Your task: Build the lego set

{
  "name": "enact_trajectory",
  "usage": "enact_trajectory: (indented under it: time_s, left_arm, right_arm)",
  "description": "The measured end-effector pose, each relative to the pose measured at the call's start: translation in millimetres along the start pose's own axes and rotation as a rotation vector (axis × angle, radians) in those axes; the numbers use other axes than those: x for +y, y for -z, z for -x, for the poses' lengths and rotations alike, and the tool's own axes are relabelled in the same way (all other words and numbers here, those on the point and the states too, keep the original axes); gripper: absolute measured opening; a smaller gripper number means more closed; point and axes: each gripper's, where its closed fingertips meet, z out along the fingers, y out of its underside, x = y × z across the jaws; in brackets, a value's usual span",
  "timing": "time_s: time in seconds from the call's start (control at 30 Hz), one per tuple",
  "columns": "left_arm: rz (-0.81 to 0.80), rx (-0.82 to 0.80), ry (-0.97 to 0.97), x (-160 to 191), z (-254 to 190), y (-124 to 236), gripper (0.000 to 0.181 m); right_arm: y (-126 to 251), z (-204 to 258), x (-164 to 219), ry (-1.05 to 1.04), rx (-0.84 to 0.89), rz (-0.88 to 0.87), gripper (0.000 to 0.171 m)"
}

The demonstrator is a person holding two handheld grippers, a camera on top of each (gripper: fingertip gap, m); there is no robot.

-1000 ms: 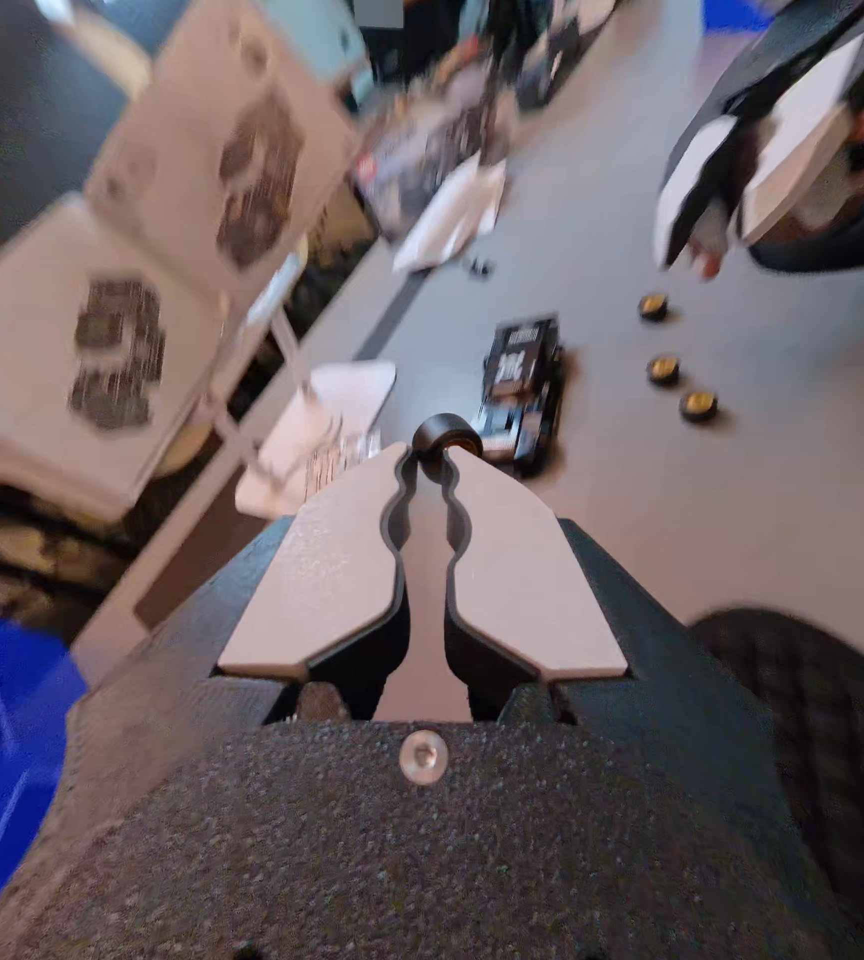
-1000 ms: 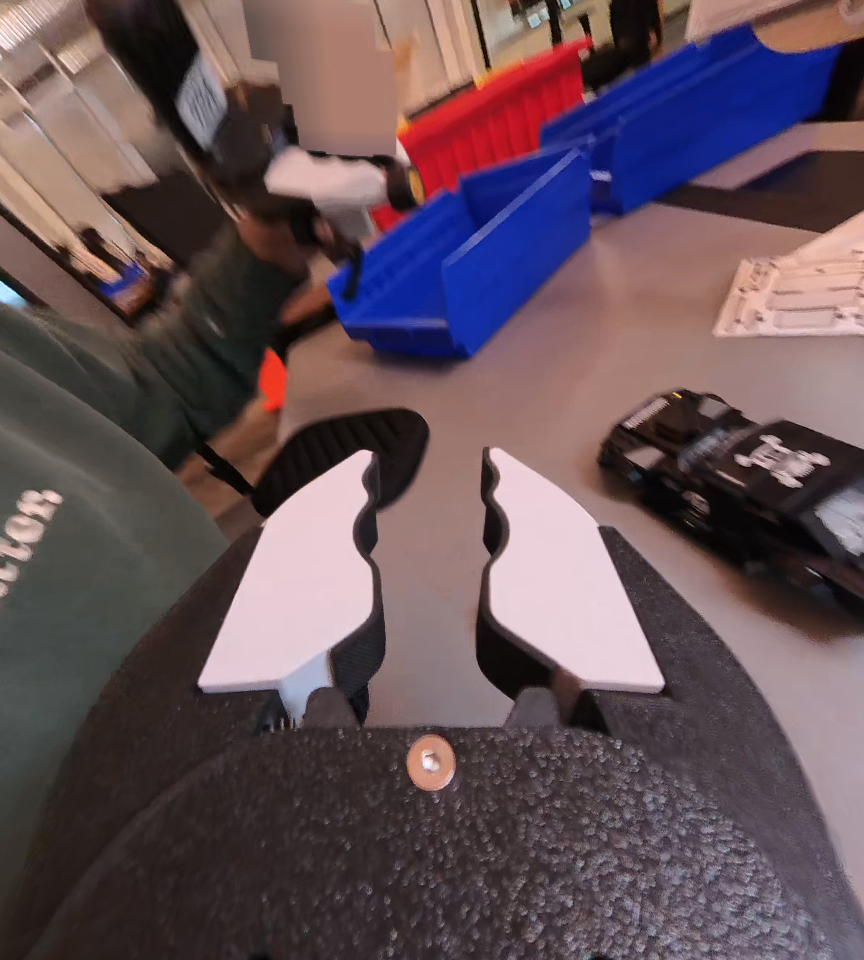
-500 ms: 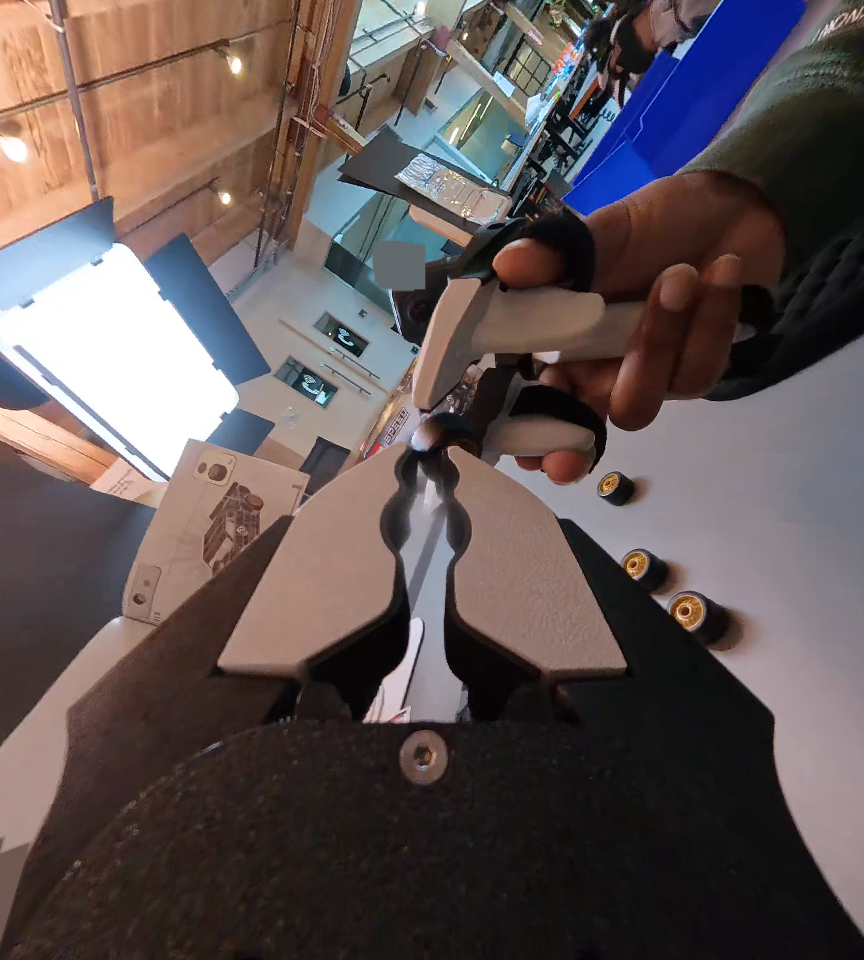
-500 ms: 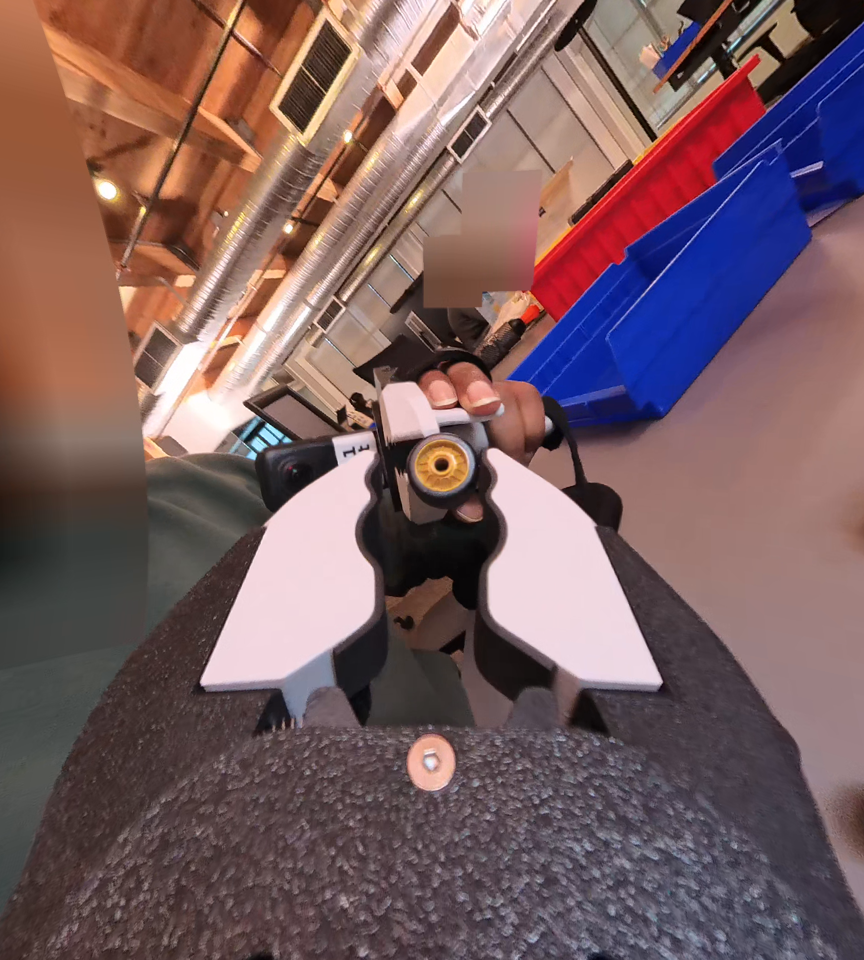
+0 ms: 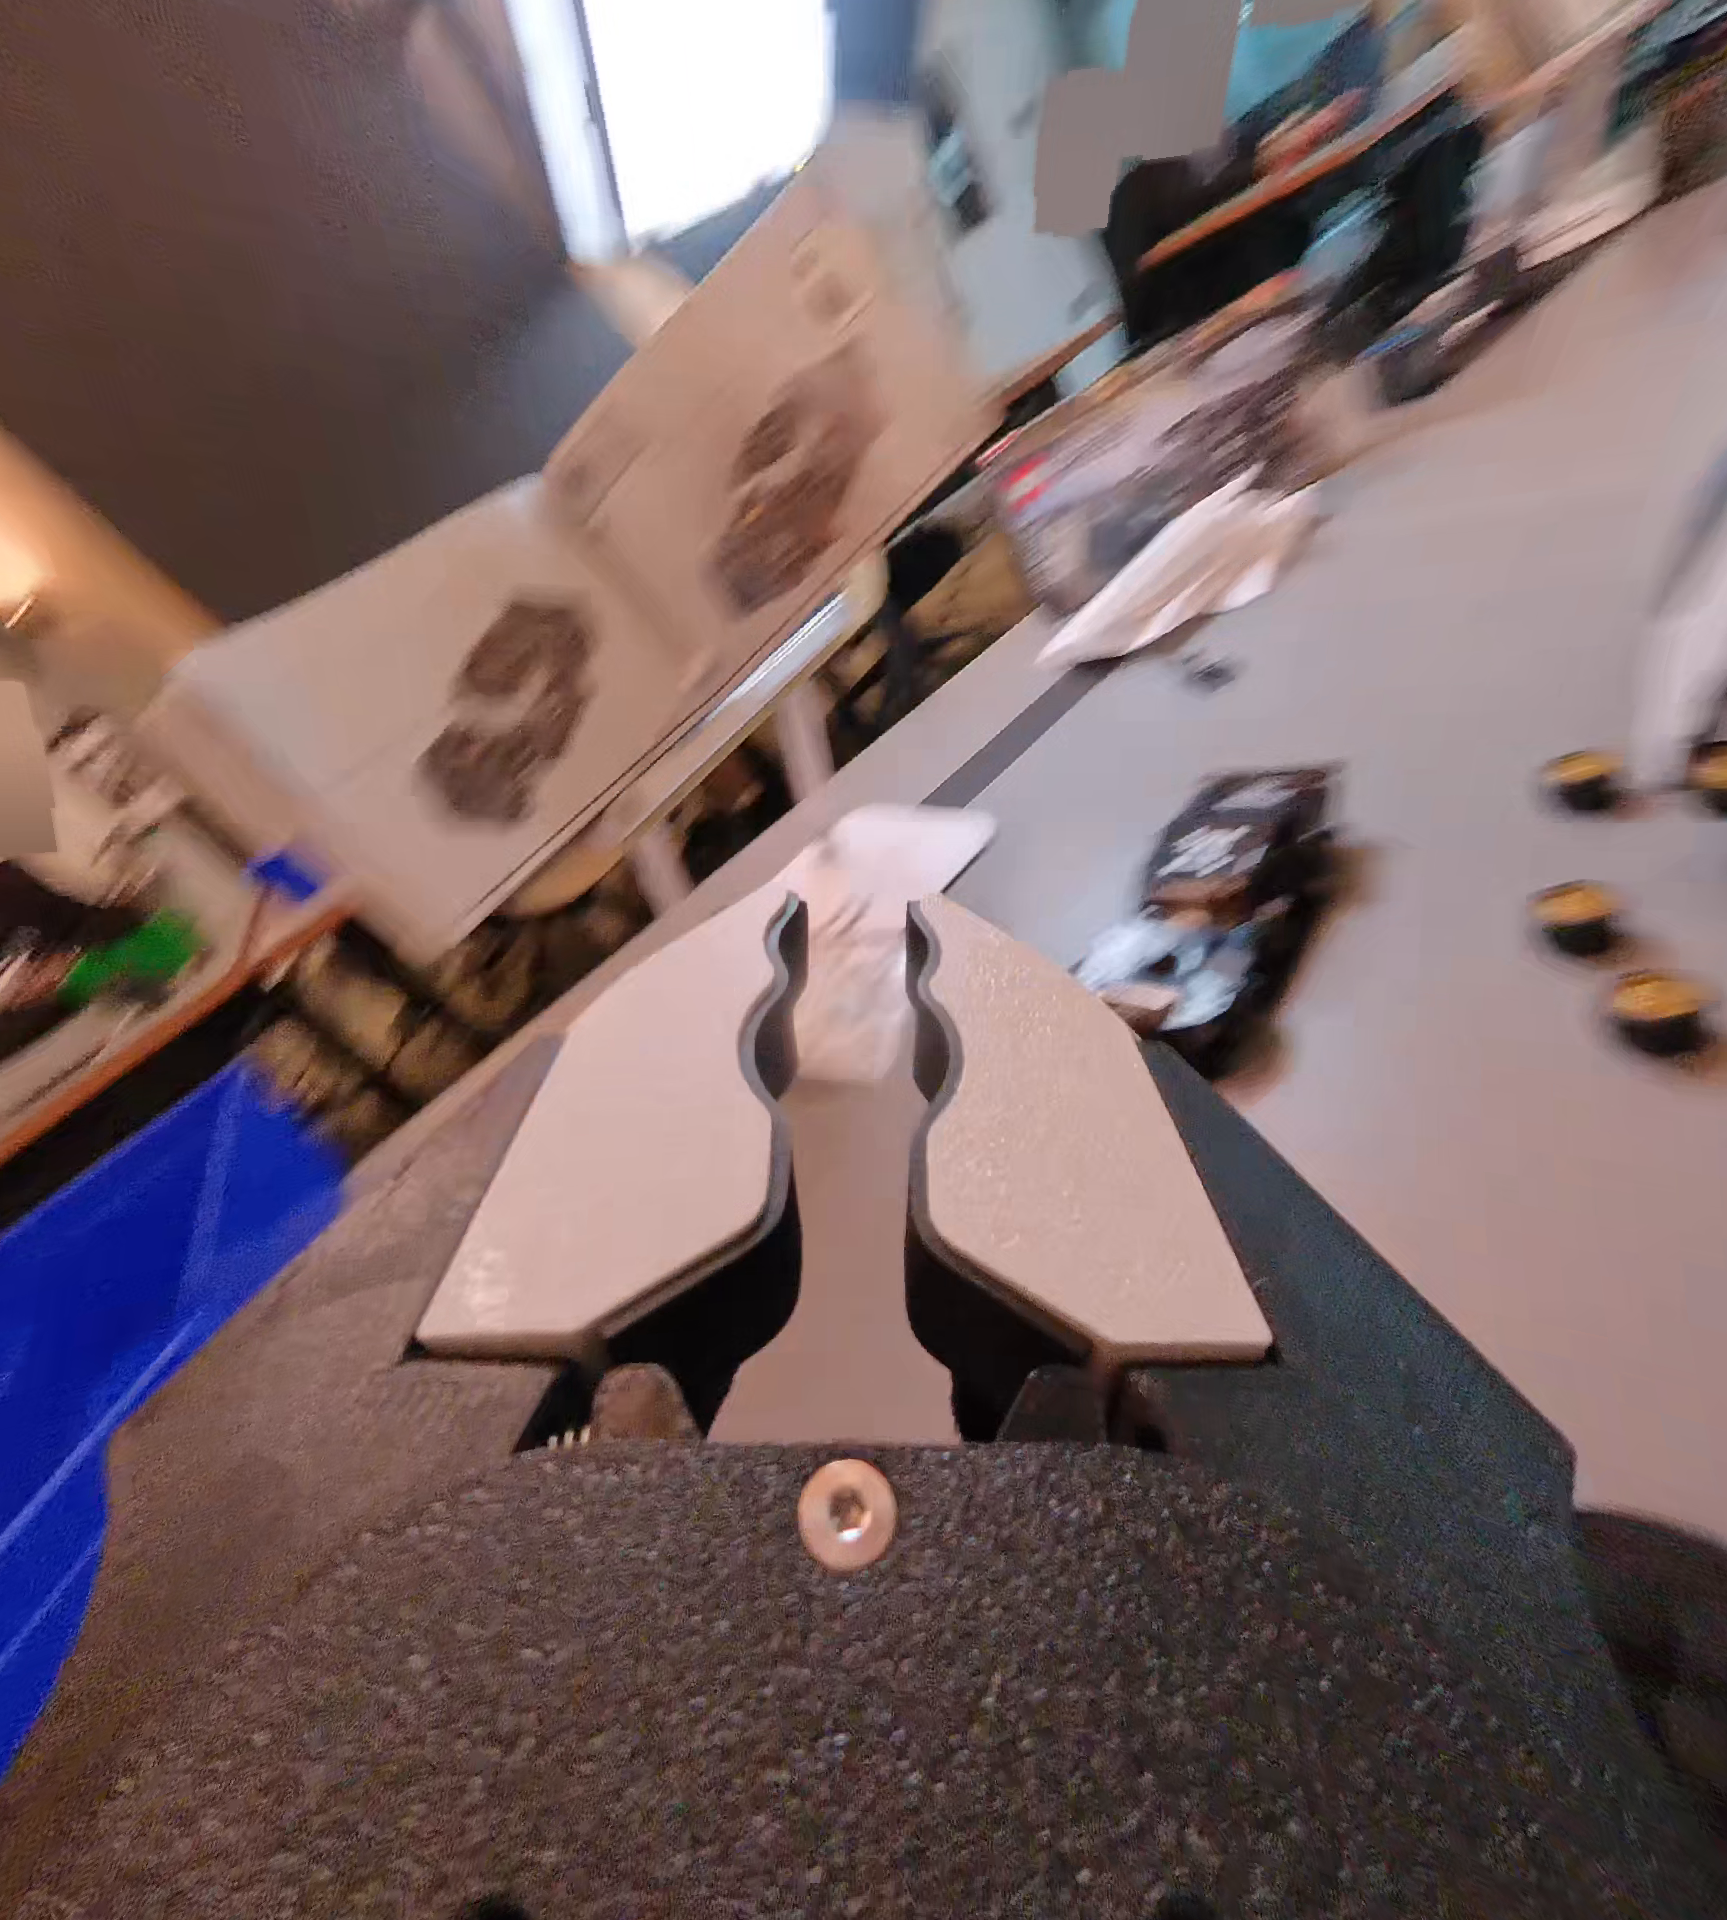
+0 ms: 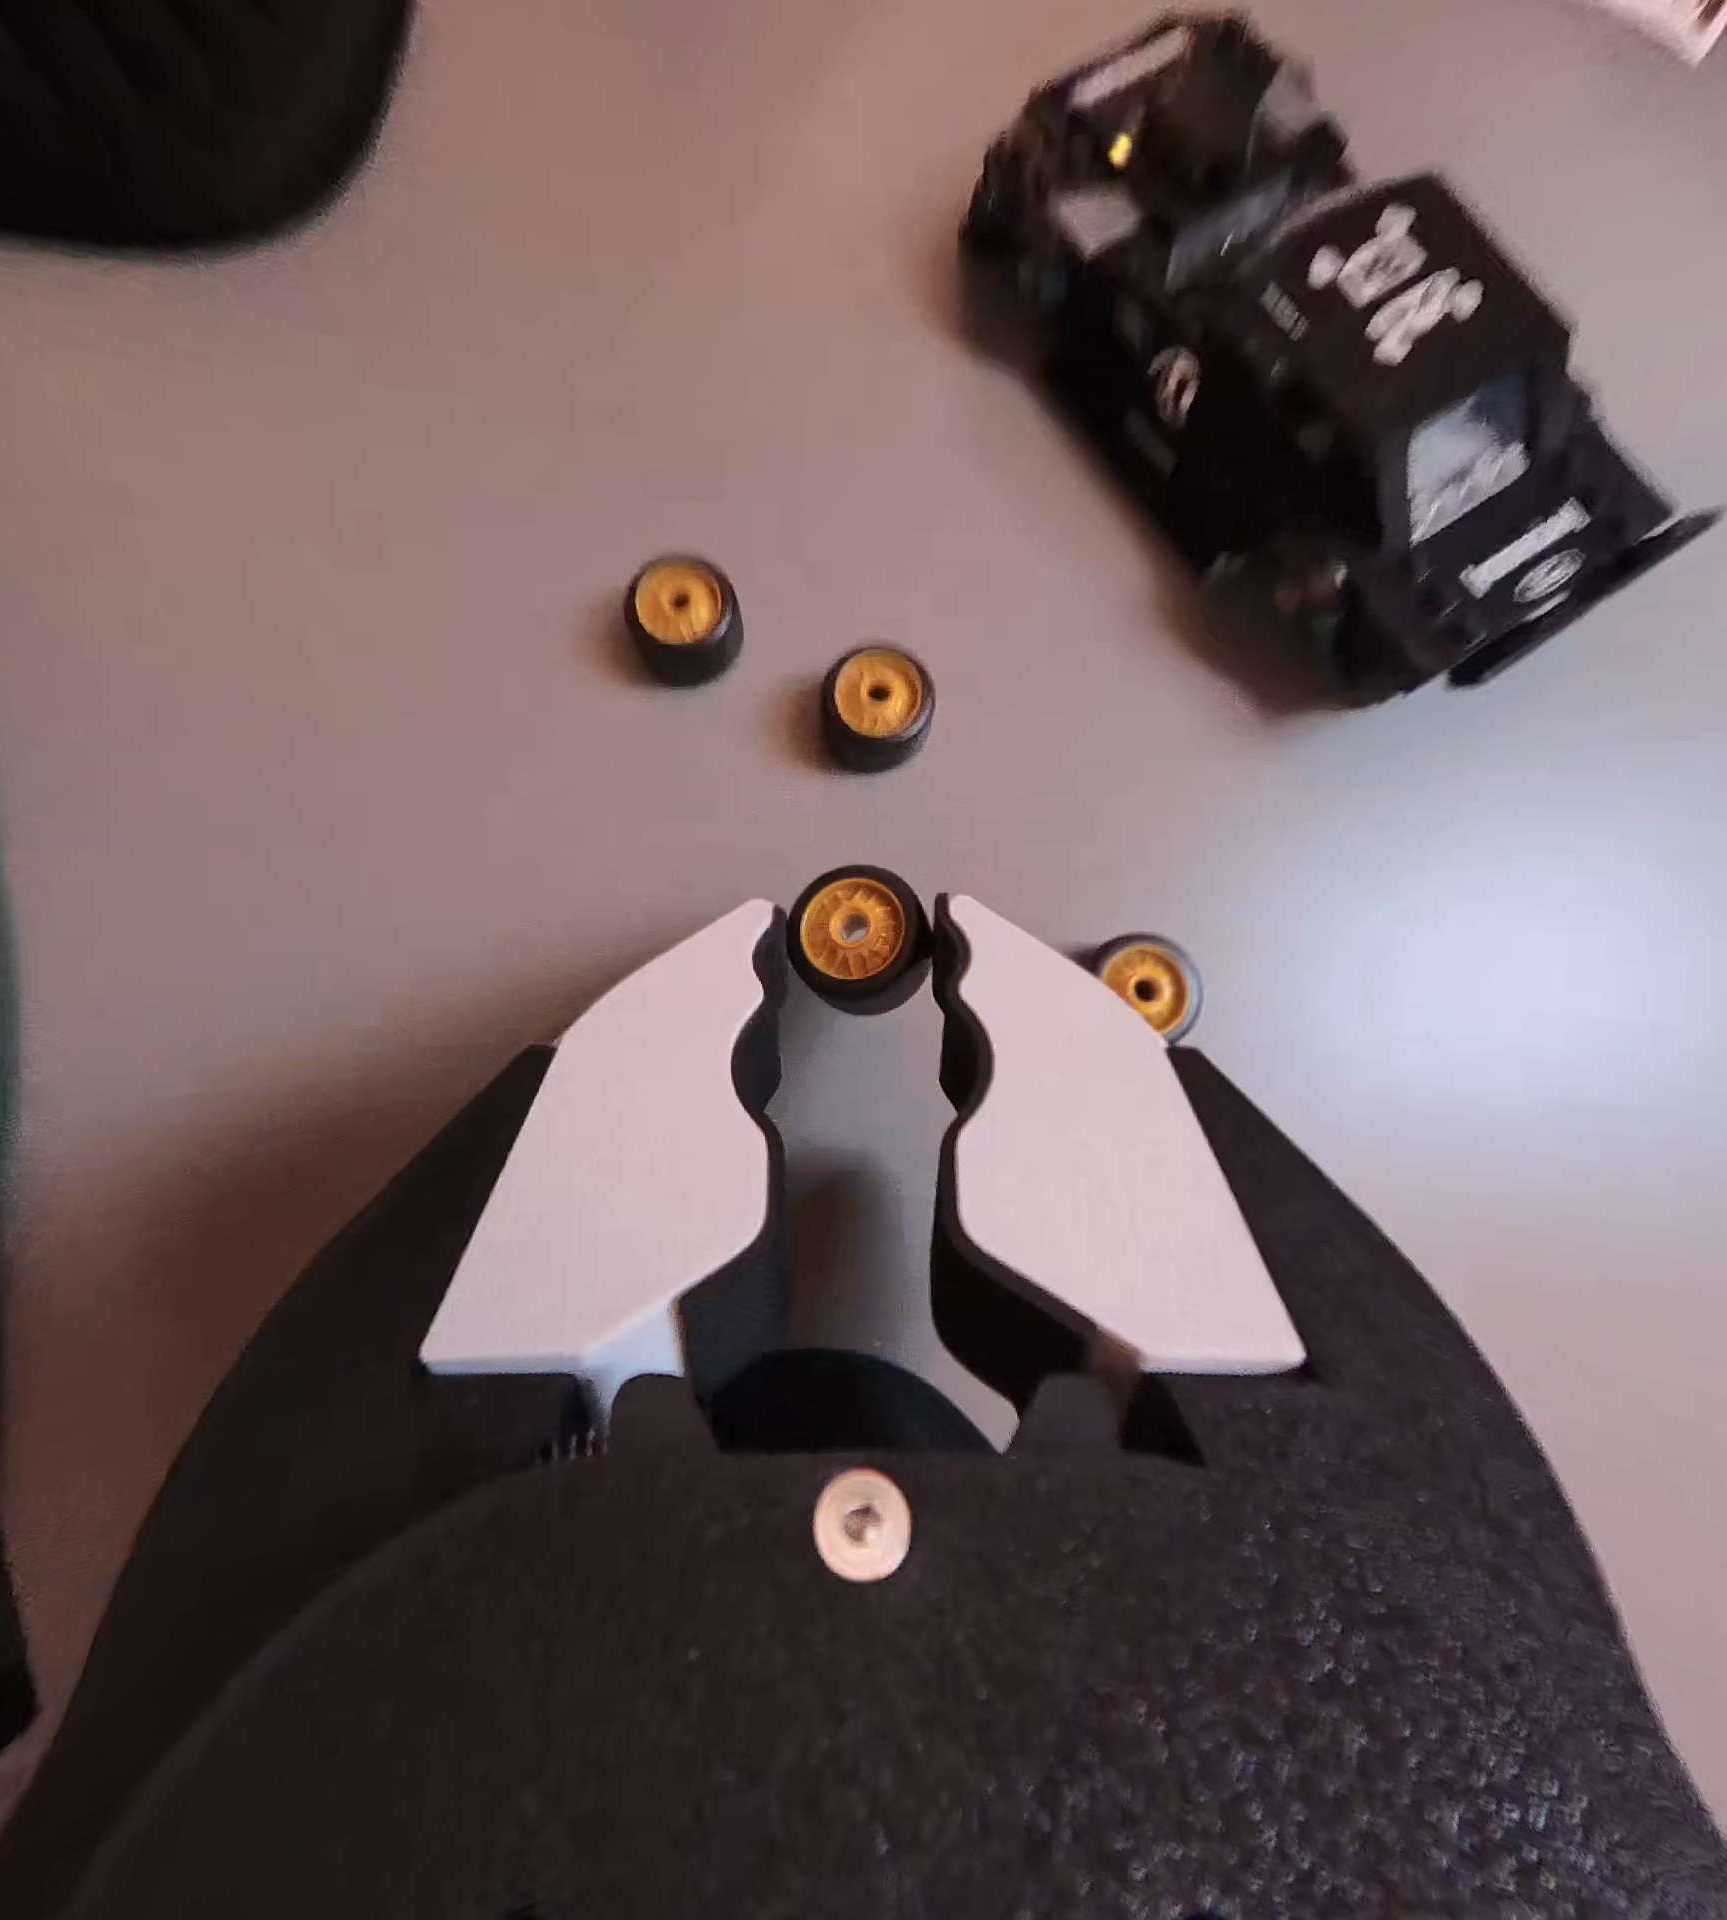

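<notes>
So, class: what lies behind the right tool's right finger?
A gold-hubbed wheel on the grey table peeks out past the finger. Only its right part shows; the finger covers the rest, so whether it touches the held wheel cannot be seen.

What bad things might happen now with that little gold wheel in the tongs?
1. The right tongs pinch the wheel only at their very tips, so it might pop out.
2. Another wheel sits right beside one finger and may get knocked away.
3. The left tongs are open and empty, too far off to catch anything.
</notes>
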Motion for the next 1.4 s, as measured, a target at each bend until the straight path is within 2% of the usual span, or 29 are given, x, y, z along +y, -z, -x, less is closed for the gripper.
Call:
enact_trajectory:
  time_s: [0.1,0.17,0.3,0.4,0.5,0.63,0.73,0.87,1.03,1.2,1.3,1.4]
  left_arm:
    - [0.231,-0.135,0.077,45.2,61.3,30.0,0.016]
    - [0.374,-0.101,0.166,71.7,77.8,46.1,0.015]
    - [0.743,0.169,0.258,131.6,54.7,73.1,0.037]
    - [0.938,0.25,0.17,168.2,38.8,89.6,0.042]
    - [0.965,0.295,0.151,179.6,30.6,91.7,0.038]
    - [0.882,0.331,0.253,175.0,44.9,79.3,0.023]
    - [0.898,0.426,0.335,183.4,49.5,68.8,0.023]
    - [0.954,0.595,0.313,204.2,40.8,56.7,0.025]
    - [1.016,0.7,0.306,222.7,26.7,46.8,0.033]
    - [0.999,0.725,0.263,221.9,22.3,43.0,0.031]
    - [1.003,0.759,0.313,218.9,16.5,47.4,0.015]
    - [0.998,0.755,0.305,218.8,16.9,50.5,0.011]
  right_arm:
    - [-10.5,-1.8,15.4,0.027,0.019,0.067,0.027]
    - [-11.9,-2.1,16.0,0.03,0.01,0.063,0.026]
    - [-10.7,-2.6,18.5,0.053,0.001,0.078,0.03]
    - [-6.6,-2.9,17.8,0.058,0.004,0.063,0.036]
    - [2.5,-5.1,10.6,0.031,0.003,0.006,0.038]
    - [16.5,-13.2,-3.3,0.001,0.032,-0.081,0.038]
    - [22.6,-17.1,-10.0,-0.008,0.051,-0.119,0.037]
    - [24.6,-18.8,-12.5,-0.015,0.069,-0.139,0.037]
    - [26.4,-18.4,-8.7,-0.032,0.083,-0.141,0.037]
    - [29.5,-22.1,-3.6,-0.059,0.097,-0.142,0.037]
    - [28.5,-23.8,-2.2,-0.063,0.105,-0.143,0.036]
    - [26.6,-24.1,-2.0,-0.063,0.106,-0.148,0.036]
